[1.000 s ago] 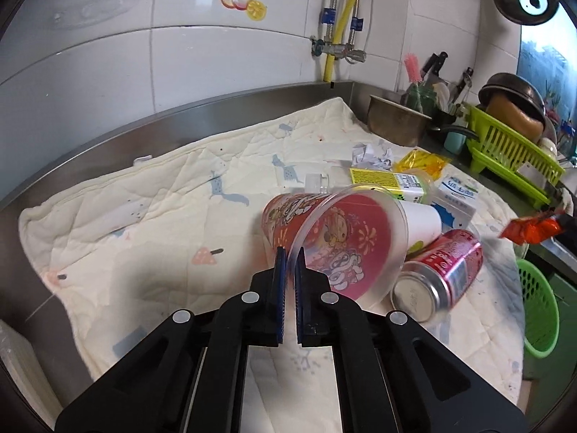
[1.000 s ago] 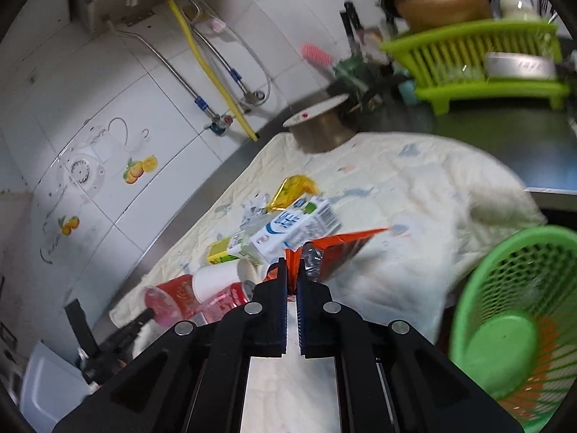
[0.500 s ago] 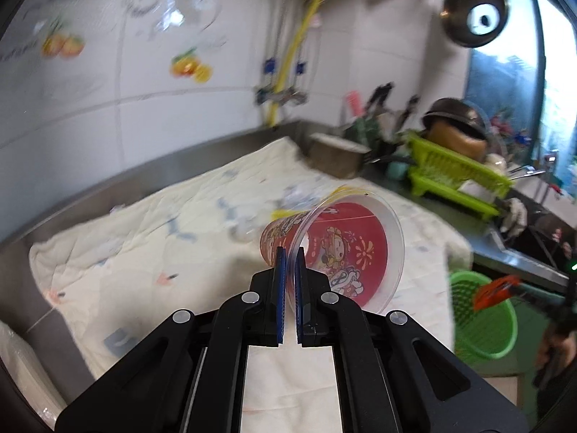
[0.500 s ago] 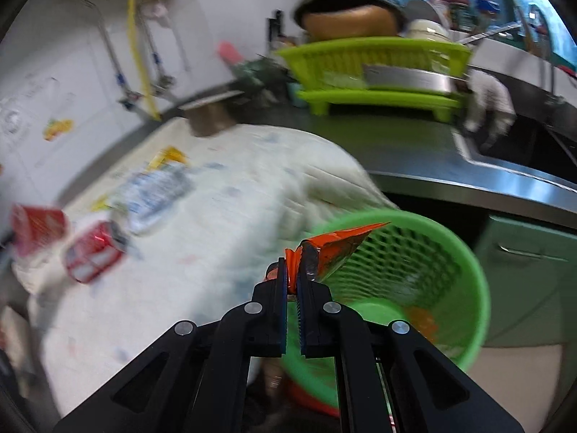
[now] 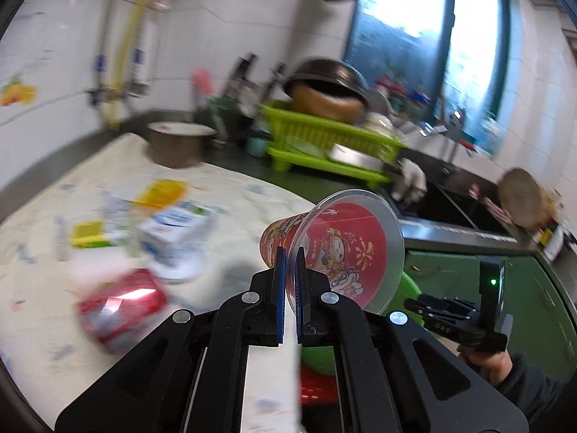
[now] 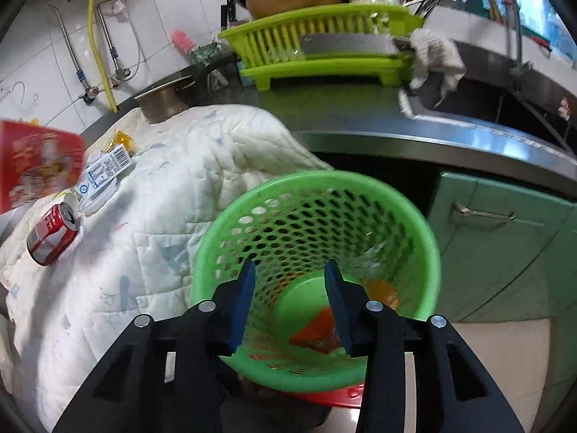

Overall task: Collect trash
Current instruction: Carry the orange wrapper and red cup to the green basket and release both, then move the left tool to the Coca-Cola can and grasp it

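Observation:
My left gripper (image 5: pixel 288 258) is shut on the rim of a red printed plastic cup (image 5: pixel 335 249) and holds it in the air past the counter's edge; the cup also shows at the left of the right wrist view (image 6: pixel 36 166). My right gripper (image 6: pixel 288 270) is open and empty above the green mesh basket (image 6: pixel 414 238). An orange wrapper (image 6: pixel 313 332) lies at the basket's bottom. A red soda can (image 6: pixel 50 232), a milk carton (image 6: pixel 104 169) and a yellow wrapper (image 6: pixel 120 140) lie on the white quilted cloth (image 6: pixel 173 187).
A green dish rack (image 6: pixel 324 47) with bowls stands behind on the steel counter. A metal pot (image 6: pixel 166 103) sits by the cloth's far corner. A sink (image 6: pixel 505 108) lies to the right, green cabinet doors (image 6: pixel 505 245) below it.
My right gripper opened and the orange wrapper dropped into the basket. My left gripper swung right with the cup, toward the basket.

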{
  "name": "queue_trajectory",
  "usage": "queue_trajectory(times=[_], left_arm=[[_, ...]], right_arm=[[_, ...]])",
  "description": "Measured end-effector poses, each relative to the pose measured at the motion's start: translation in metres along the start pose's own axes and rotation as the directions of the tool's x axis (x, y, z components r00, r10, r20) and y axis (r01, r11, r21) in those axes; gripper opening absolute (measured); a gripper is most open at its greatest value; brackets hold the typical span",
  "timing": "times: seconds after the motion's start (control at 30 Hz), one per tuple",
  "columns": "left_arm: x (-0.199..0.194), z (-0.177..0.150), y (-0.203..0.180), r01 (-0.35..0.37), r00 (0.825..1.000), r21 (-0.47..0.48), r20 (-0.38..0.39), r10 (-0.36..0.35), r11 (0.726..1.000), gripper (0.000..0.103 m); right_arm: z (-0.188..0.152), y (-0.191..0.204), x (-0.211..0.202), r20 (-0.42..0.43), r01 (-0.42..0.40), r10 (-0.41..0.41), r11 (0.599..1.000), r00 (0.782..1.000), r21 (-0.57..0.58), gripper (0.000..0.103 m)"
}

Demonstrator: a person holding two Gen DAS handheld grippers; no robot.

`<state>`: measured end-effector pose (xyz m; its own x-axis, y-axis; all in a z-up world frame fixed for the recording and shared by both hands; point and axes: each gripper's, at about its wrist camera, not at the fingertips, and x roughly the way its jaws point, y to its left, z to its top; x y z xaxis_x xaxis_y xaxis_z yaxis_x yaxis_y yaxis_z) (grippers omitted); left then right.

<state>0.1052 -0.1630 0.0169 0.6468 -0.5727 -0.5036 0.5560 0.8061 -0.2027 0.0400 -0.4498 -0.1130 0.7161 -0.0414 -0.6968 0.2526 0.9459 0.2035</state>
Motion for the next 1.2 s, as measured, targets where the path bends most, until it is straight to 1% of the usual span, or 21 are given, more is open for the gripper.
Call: queue_trajectory(times=[0.07,0.13,0.2,0.27,0.3,0.4,0.43,0.53,0.6,0.7,0.73,0.77,0.83,0.87,0.9,1.03,1.13,1.2], left_arm=[[0.023,-0.004,-0.021,0.045,0.998,0.009,-0.036,-0.045,0.999,0.003],[0.044,-0.011,-0.037,0.086,0.993,0.015,-0.077,-0.084,0.996,0.003],[0.068,-0.018,-0.053,0.114,0.986,0.027,-0.121,-0.11,0.993,0.003],[0.087,-0.025,-0.063,0.122,0.98,0.03,-0.16,-0.116,0.992,0.003],[0.099,-0.03,-0.069,0.14,0.974,0.029,-0.186,-0.132,0.99,0.003],[0.125,-0.046,-0.082,0.162,0.957,0.029,-0.248,-0.15,0.986,0.004],[0.133,-0.051,-0.085,0.164,0.951,0.025,-0.268,-0.152,0.986,0.004],[0.154,-0.065,-0.091,0.164,0.936,0.02,-0.319,-0.149,0.986,0.004],[0.164,-0.075,-0.091,0.168,0.921,0.001,-0.358,-0.157,0.986,0.007],[0.171,-0.084,-0.092,0.157,0.911,0.004,-0.386,-0.144,0.988,0.009],[0.171,-0.086,-0.091,0.161,0.908,0.0,-0.393,-0.148,0.987,0.009],[0.172,-0.086,-0.091,0.164,0.905,-0.006,-0.397,-0.153,0.986,0.011],[0.169,-0.085,-0.089,0.165,0.906,-0.009,-0.393,-0.155,0.986,0.019],[0.167,-0.084,-0.089,0.164,0.908,-0.01,-0.39,-0.155,0.986,0.034],[0.164,-0.082,-0.089,0.155,0.914,-0.004,-0.38,-0.145,0.988,0.039],[0.15,-0.074,-0.086,0.145,0.925,0.004,-0.355,-0.134,0.989,0.039],[0.131,-0.064,-0.075,0.114,0.942,0.0,-0.317,-0.108,0.993,0.039],[0.113,-0.057,-0.064,0.078,0.955,-0.01,-0.288,-0.077,0.997,0.039]], right_arm=[[0.0,-0.008,-0.011,0.022,0.002,-0.002,1.0,1.0,0.001,0.045],[0.0,-0.015,-0.022,0.042,0.008,-0.008,1.0,0.999,0.003,0.052],[-0.001,-0.024,-0.036,0.069,0.009,-0.009,1.0,0.998,0.009,0.055],[-0.002,-0.03,-0.049,0.094,0.017,-0.018,1.0,0.995,0.012,0.058],[-0.002,-0.033,-0.054,0.104,0.019,-0.02,1.0,0.994,0.015,0.06],[-0.003,-0.04,-0.068,0.129,0.012,-0.015,1.0,0.992,0.023,0.062],[-0.003,-0.042,-0.072,0.135,0.012,-0.015,1.0,0.991,0.025,0.064],[-0.005,-0.045,-0.081,0.153,0.005,-0.011,0.999,0.988,0.035,0.065],[-0.006,-0.046,-0.083,0.157,-0.002,-0.004,0.999,0.988,0.039,0.065],[-0.008,-0.045,-0.086,0.161,-0.01,0.003,0.999,0.987,0.041,0.065],[-0.008,-0.044,-0.086,0.161,-0.011,0.004,0.999,0.987,0.04,0.065],[-0.008,-0.043,-0.087,0.161,-0.014,0.008,0.999,0.987,0.038,0.065],[-0.008,-0.04,-0.088,0.163,-0.021,0.015,0.999,0.987,0.036,0.065],[-0.007,-0.039,-0.088,0.163,-0.022,0.016,0.999,0.986,0.033,0.065],[-0.006,-0.036,-0.089,0.165,-0.022,0.017,0.999,0.986,0.027,0.065],[-0.003,-0.025,-0.094,0.176,-0.03,0.029,1.0,0.984,0.002,0.068],[0.0,-0.015,-0.098,0.187,-0.045,0.047,0.999,0.981,-0.014,0.069],[0.002,-0.008,-0.099,0.191,-0.052,0.057,0.998,0.98,-0.027,0.07]])
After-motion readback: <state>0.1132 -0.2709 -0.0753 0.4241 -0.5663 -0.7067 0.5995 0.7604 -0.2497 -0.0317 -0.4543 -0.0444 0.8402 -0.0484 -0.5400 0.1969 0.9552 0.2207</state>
